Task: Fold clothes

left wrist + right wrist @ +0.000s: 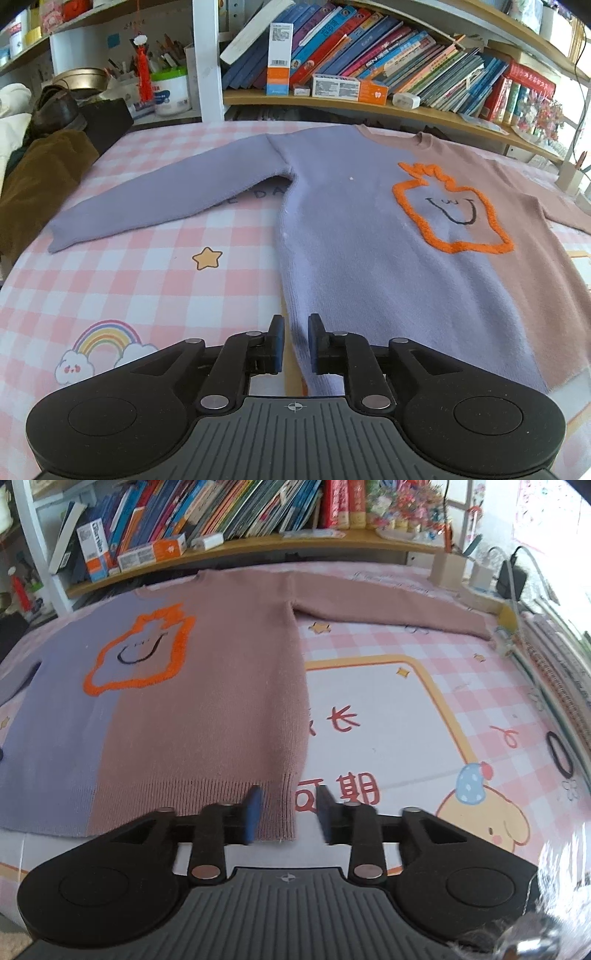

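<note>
A two-tone sweater [369,229] lies flat, front up, on the pink checked cloth [155,273]. Its left half is lilac, its right half dusty pink [207,686], with an orange-outlined smiling shape [450,210] on the chest. Both sleeves are spread out sideways: the lilac one [155,199] and the pink one [388,602]. My left gripper [295,325] is open, its blue pads either side of the lilac hem corner. My right gripper [290,805] is open too, straddling the pink ribbed hem corner [280,805].
A shelf of leaning books [369,55] and small boxes runs behind the sweater. Brown and dark clothes [44,166] are piled at the far left. A wooden pen holder [447,568], a charger and spiral notebooks [554,672] line the right edge, with a black hair tie [559,753].
</note>
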